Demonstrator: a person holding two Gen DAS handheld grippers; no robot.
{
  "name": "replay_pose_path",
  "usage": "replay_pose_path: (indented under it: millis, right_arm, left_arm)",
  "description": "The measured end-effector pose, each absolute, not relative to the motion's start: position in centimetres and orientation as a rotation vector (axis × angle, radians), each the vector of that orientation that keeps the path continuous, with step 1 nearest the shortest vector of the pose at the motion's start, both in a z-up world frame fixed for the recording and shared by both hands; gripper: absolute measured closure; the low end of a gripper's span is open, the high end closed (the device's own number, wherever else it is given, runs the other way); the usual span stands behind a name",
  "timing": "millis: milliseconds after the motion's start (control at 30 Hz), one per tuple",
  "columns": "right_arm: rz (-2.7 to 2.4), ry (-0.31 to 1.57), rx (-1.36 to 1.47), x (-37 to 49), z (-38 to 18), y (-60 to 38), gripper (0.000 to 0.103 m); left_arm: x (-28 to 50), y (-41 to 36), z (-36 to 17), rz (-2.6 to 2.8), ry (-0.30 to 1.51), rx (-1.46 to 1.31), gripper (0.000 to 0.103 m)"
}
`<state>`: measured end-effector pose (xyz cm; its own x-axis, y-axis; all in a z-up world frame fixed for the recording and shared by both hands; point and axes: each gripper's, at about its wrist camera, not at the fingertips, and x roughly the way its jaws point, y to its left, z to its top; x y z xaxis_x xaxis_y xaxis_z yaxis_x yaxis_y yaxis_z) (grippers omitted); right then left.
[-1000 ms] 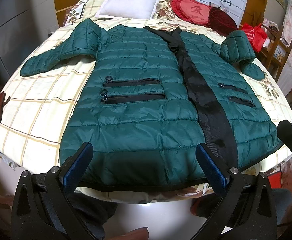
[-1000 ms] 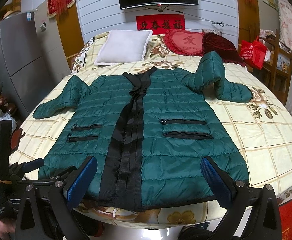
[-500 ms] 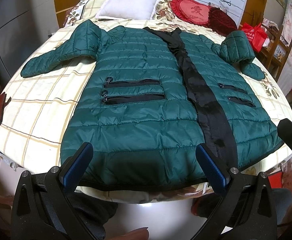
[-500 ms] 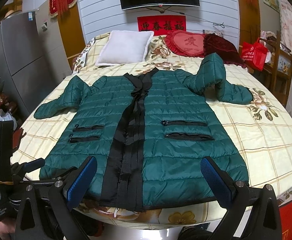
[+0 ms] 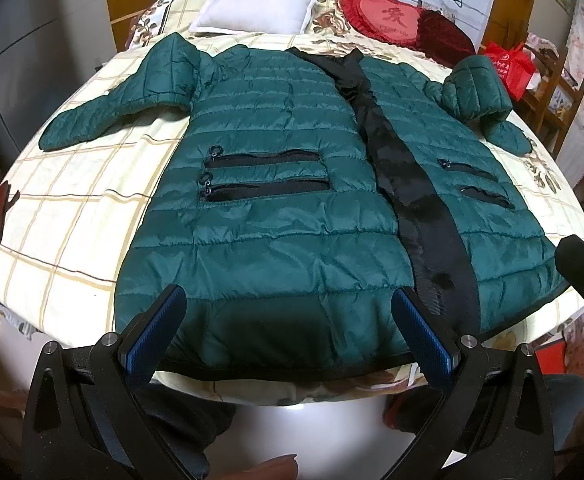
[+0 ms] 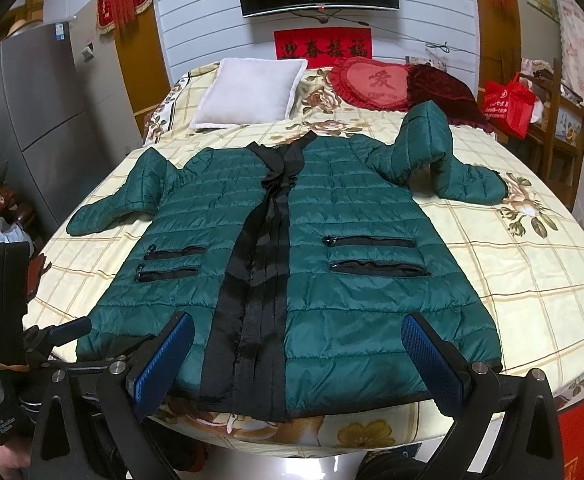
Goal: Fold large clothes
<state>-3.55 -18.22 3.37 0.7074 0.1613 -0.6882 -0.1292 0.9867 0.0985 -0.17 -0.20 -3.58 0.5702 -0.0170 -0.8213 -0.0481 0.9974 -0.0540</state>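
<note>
Your left gripper (image 5: 290,334) and right gripper (image 6: 297,358), both spread wide and empty, hover at the green jacket's (image 6: 292,272) hem; it lies flat, running lengthwise from you toward the white pillow (image 6: 248,92)

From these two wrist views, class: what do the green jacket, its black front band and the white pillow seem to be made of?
Green quilted jacket: likely padded nylon or polyester shell; it has a slight sheen, stitched horizontal channels and puffy sleeves.
Black front band: seemingly a woven, ribbed synthetic; fine ridges show and it looks glossier than the shell.
White pillow: soft matte fabric, possibly cotton or plush; the weave is too far off to tell.
</note>
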Motion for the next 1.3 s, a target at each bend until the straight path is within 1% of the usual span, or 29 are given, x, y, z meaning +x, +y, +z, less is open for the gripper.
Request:
replay_pose_path:
  millis: [633, 1300]
  right_arm:
    - [0.160, 0.789, 0.050, -2.8, 2.6, -18.2, 0.000]
    - [0.162, 0.836, 0.053, -0.9, 0.3, -18.0, 0.000]
  left_arm:
    - [0.4, -0.4, -4.9, 0.029, 0.987, -0.066, 0.000]
    - [2.1, -0.1, -7.3, 0.036, 1.035, -0.070, 0.000]
